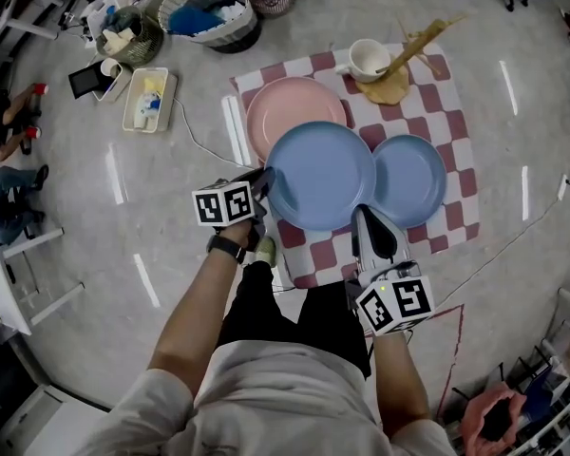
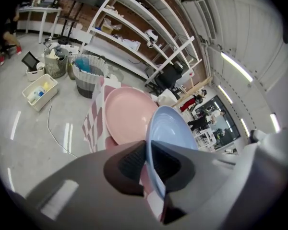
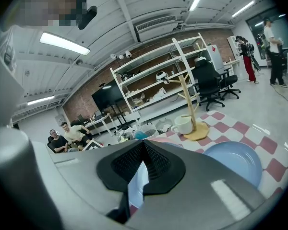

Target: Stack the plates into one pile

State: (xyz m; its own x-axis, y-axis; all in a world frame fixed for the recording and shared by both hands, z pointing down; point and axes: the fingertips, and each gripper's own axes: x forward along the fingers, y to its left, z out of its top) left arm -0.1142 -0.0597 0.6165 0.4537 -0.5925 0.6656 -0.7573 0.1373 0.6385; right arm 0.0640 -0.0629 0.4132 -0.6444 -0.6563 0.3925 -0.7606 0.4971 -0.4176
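The left tool (image 1: 265,181) and the right tool (image 1: 363,216) each pinch the rim of the large round blue plate (image 1: 320,174), held over the red-and-white checkered cloth (image 1: 456,131) and partly above the round pink plate (image 1: 290,107), so next, I think, it must come down level onto that one.

The left gripper (image 2: 148,159) has its jaws closed on the rim of a blue plate (image 2: 170,128), which shows edge-on and steeply tilted. Just behind it a pink plate (image 2: 127,114) lies on a red-and-white checkered cloth (image 2: 92,123), apparently spread on the floor. Farther off stand a woven basket (image 2: 89,71), a white bin (image 2: 38,91) and white shelving (image 2: 149,37).
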